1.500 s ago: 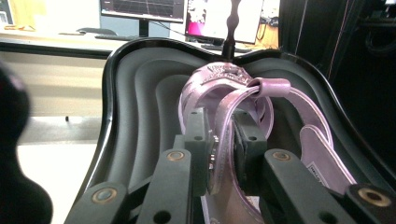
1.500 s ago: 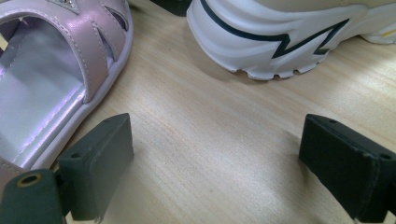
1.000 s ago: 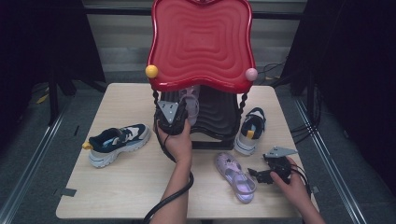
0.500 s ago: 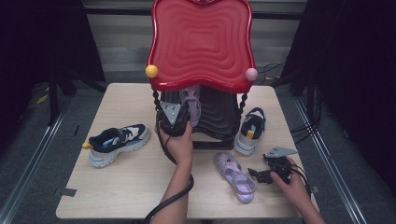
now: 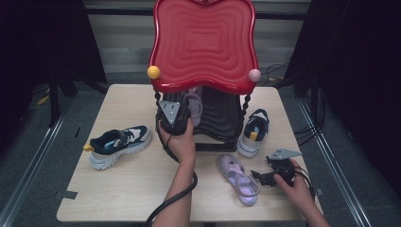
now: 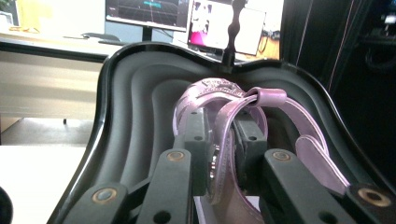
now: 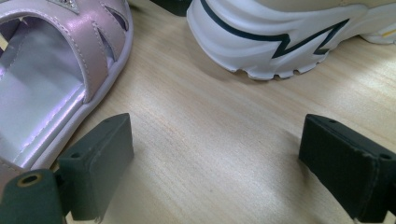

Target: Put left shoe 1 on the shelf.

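Sandal (image 6: 224, 140) strap sits pinched in your left gripper (image 6: 223, 149) over the black shelf (image 6: 135, 116); lower it flat before letting go, right gripper (image 7: 215, 163) spread

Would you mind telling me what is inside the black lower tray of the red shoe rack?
A purple sandal sits in the black tray, its strap clamped by the left tongs. The red top shelf covers the tray's rear from above, so anything further back stays hidden.
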The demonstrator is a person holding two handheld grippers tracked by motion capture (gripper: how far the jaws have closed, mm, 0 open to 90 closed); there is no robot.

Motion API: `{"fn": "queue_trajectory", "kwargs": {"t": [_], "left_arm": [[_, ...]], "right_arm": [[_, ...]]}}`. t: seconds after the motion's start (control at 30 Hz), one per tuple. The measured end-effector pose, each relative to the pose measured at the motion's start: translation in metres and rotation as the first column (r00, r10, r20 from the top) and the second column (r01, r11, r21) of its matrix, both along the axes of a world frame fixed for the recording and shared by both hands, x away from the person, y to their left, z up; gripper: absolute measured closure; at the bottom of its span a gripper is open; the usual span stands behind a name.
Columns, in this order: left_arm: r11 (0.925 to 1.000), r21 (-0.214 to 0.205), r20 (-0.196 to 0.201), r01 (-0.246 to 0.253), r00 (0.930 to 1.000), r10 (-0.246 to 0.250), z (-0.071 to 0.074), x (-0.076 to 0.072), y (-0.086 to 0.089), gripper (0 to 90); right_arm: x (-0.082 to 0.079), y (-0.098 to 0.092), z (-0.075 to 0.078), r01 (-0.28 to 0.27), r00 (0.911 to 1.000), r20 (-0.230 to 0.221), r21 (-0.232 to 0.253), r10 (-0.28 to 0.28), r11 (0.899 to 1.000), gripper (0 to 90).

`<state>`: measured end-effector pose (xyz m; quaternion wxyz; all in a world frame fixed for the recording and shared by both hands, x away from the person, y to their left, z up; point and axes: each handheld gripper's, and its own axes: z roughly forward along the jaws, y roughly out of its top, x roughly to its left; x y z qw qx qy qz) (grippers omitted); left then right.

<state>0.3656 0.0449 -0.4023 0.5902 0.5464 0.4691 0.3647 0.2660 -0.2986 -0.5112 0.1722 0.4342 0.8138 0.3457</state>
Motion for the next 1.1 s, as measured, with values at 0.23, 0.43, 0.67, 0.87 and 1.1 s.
{"fn": "queue_trajectory", "kwargs": {"t": [0.23, 0.43, 0.67, 0.87, 1.1], "left_arm": [[0.9996, 0.005, 0.021, -0.028, 0.9994, 0.028, -0.009, 0.001, -0.001, 78.2], [0.9986, 0.048, -0.001, -0.021, 0.9998, 0.021, -0.018, -0.001, -0.003, 77.0], [0.9973, 0.071, -0.027, -0.019, 0.9994, 0.021, -0.018, -0.002, -0.001, 76.1], [0.9944, 0.105, -0.054, -0.013, 0.9984, 0.019, -0.019, 0.000, 0.000, 73.4], [0.9921, 0.126, -0.070, -0.004, 0.9975, 0.012, -0.018, -0.001, 0.004, 67.3]], "right_arm": [[0.000, 0.000, 0.000, 0.000, 1.0000, 0.000, 0.000, 0.000, 1.000, 9.3], [0.000, 0.000, 0.000, 0.001, 1.0000, 0.000, 0.000, -0.001, 1.000, 9.3], [0.000, 0.000, 0.000, 0.002, 1.0000, -0.002, 0.001, -0.002, 1.000, 9.2], [0.000, 0.000, 0.000, 0.001, 1.0000, -0.001, 0.001, -0.001, 1.000, 9.2], [0.000, 0.000, 0.000, 0.001, 1.0000, -0.001, 0.001, -0.001, 1.000, 9.2]]}}
